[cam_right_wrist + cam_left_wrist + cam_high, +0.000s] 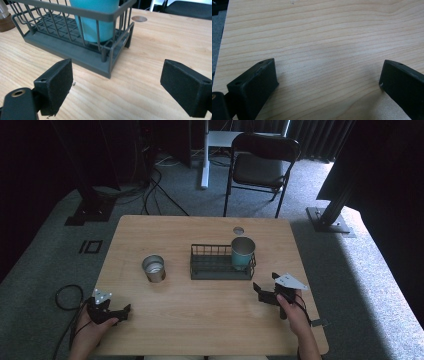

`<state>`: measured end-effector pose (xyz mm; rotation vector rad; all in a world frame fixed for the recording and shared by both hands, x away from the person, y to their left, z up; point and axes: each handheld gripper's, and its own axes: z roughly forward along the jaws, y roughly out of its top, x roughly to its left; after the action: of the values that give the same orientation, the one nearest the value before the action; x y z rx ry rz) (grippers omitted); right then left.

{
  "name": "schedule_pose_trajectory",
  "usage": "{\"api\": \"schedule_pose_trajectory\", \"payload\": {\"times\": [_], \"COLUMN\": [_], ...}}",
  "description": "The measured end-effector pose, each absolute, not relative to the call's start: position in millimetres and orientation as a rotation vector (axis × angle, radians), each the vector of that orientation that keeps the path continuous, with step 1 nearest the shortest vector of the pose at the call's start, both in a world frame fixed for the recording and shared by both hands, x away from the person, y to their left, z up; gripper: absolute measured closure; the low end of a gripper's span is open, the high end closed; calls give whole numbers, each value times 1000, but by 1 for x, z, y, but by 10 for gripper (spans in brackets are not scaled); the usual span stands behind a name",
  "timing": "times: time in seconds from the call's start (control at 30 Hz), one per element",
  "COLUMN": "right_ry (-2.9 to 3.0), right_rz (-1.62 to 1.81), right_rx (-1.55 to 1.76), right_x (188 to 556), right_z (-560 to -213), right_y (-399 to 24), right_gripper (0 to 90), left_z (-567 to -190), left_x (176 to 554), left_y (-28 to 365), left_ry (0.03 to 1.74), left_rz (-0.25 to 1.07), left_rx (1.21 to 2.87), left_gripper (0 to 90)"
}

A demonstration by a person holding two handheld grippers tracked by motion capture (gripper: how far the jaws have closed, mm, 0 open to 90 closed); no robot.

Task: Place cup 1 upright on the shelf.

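Observation:
A dark wire basket [210, 265] stands in the middle of the wooden table [200, 320]. A teal cup [243, 253] stands upright in its right end, seen close in the right gripper view as the teal cup [96, 20] behind the basket's wires [75, 37]. A silver tin cup [154, 268] stands on the table left of the basket. My left gripper [125, 311] rests near the front left edge, open, with bare wood between its jaws. My right gripper [264, 292] is open just front-right of the basket, holding nothing.
A round hole [238, 230] sits in the tabletop behind the basket. A black folding chair [260, 165] stands beyond the far edge. Cables [150, 190] and stand bases [90, 212] lie on the grey carpet around the table.

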<state>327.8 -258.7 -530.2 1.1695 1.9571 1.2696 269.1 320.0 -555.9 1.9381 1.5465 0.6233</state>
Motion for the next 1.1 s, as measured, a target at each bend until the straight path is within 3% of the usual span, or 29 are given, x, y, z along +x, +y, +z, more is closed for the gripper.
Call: {"api": "schedule_pose_trajectory", "payload": {"times": [1.1], "right_ry": [2207], "right_rz": [1163], "right_rx": [1124], "right_x": [292], "right_z": [-553], "right_y": [-301], "right_gripper": [108], "left_z": [-556], "left_x": [269], "left_y": [320], "left_ry": [1546], "left_rz": [624], "left_rx": [1938], "left_gripper": [21]}}
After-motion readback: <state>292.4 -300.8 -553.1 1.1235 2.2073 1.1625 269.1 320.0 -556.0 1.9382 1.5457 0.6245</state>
